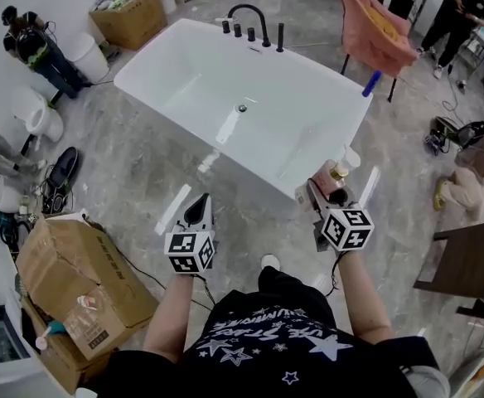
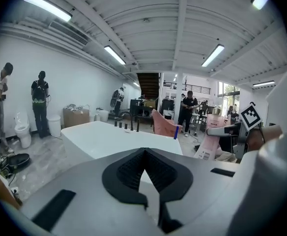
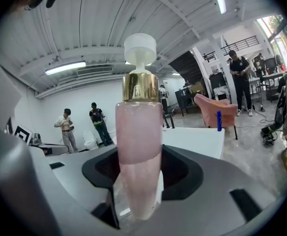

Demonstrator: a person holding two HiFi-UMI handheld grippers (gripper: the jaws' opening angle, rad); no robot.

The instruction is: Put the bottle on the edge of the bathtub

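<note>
A pink bottle [image 3: 138, 132] with a gold collar and white pump top stands upright between the jaws of my right gripper [image 3: 139, 183], which is shut on its lower body. In the head view the bottle [image 1: 336, 175] and right gripper [image 1: 326, 196] hover over the floor just short of the near right corner of the white bathtub [image 1: 250, 168]. My left gripper [image 1: 198, 212] hangs to the left, in front of the tub's long near side, jaws shut and empty. Through the left gripper view [image 2: 143, 156] the tub [image 2: 104, 139] lies ahead.
A black tap set [image 1: 250, 21] stands on the tub's far rim. A pink chair [image 1: 376, 30] with a blue object [image 1: 371, 83] is at the back right. Cardboard boxes [image 1: 76, 280] sit at the near left, a toilet [image 1: 41, 118] and people [image 1: 39, 52] at the left, a wooden table [image 1: 470, 259] at the right.
</note>
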